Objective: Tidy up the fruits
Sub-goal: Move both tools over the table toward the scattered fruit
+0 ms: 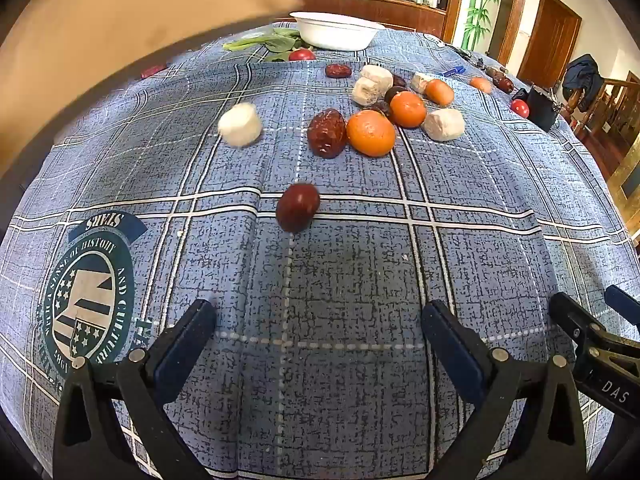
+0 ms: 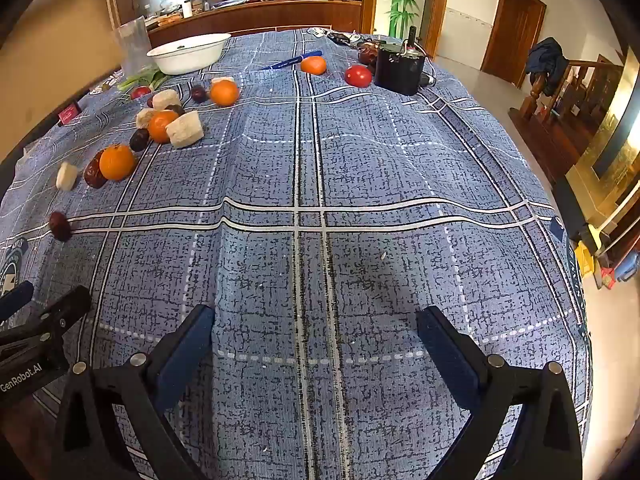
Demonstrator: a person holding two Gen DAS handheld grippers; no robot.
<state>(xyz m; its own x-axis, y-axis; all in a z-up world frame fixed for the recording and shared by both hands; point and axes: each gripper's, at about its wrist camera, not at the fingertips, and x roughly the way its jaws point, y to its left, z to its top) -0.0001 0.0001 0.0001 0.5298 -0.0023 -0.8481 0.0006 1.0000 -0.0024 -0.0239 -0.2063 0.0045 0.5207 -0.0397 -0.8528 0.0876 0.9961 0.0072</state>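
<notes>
Likely home dining room, tablecloth [image 2: 360,152], wooden staircase [image 2: 560,92]

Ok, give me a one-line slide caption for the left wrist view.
Open left hand-held gripper over blue plaid tablecloth, facing a lone red date; oranges and white bowl beyond.

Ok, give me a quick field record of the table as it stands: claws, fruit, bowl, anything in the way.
left claw: open, empty, above bare cloth
right claw: open, empty, above bare cloth
nearest fruit: lone red date, ahead of left claw
main cluster: oranges, dates, white chunks, mixed and touching
stray white chunk: apart, left of cluster
white bowl: far edge, looks empty
tomato: beside black device
blue pen: near far orange
tablecloth: blue plaid, wrinkled
</notes>
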